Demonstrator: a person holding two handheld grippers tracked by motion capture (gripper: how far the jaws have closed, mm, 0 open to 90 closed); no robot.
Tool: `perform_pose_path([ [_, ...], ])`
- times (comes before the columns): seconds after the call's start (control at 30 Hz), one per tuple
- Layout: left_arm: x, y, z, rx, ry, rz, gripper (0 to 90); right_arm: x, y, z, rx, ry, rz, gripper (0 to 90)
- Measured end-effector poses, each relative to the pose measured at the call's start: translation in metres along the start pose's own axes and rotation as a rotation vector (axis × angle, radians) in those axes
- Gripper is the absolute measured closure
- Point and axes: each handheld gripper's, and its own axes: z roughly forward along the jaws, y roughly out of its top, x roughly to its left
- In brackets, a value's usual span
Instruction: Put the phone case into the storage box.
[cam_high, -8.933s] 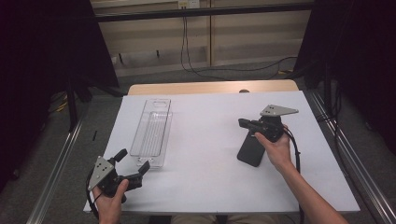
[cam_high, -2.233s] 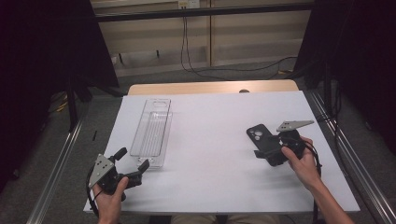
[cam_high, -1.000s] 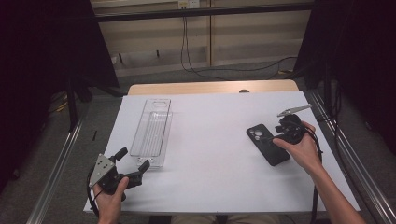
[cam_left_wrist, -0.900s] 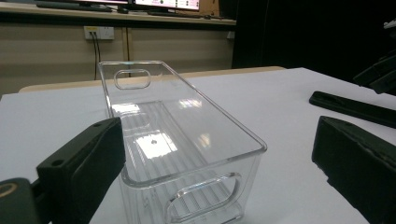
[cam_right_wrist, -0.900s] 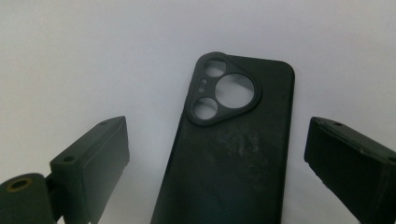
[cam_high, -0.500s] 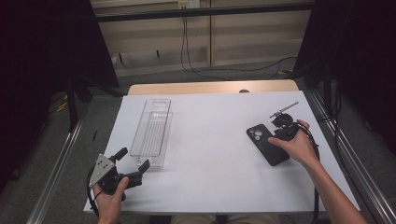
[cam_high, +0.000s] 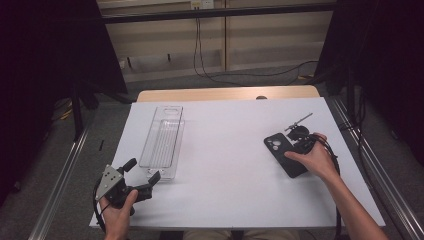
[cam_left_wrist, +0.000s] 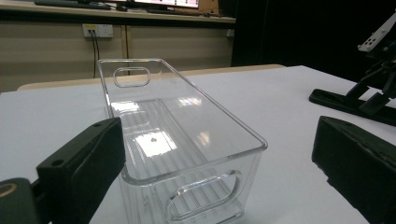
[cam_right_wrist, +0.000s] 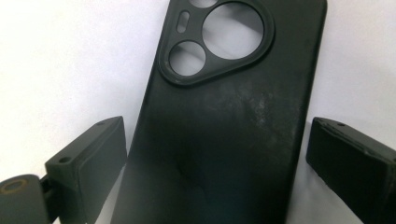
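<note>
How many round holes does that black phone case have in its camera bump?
2 round holes in the phone case: a large one near its top edge, a smaller one beside it. A small slot sits there too.

White table (cam_high: 230, 150), clear bin (cam_high: 162, 142) at ten o'clock, black phone case (cam_high: 285, 155) at three under right gripper (cam_high: 299, 136), left gripper (cam_high: 142, 180) at seven, jaws apart.

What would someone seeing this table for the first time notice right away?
Probably the black phone case lying flat on the right side of the white table, camera cutouts up, with the right tongs open on either side of it. Next, the clear plastic bin on the left side, lengthwise and empty, with the left tongs open just short of its near end.
</note>
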Motion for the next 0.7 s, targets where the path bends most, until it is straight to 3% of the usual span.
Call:
perform_pose_path([
  [0.27,-0.001,0.000,0.001,0.004,0.002,0.000,3.0,0.012,0.002,0.006,0.051,-0.062,-0.011,0.0],
  [0.4,-0.001,0.000,0.000,0.003,0.005,-0.001,3.0,0.011,0.002,0.006,0.052,-0.063,-0.005,0.0],
  [0.5,-0.001,0.000,0.000,0.001,0.002,0.001,2.9,0.013,0.003,0.007,0.061,-0.082,-0.030,0.3],
  [0.7,-0.001,-0.001,0.001,0.003,0.005,0.000,3.0,0.013,0.001,0.005,0.049,-0.082,-0.024,5.7],
])
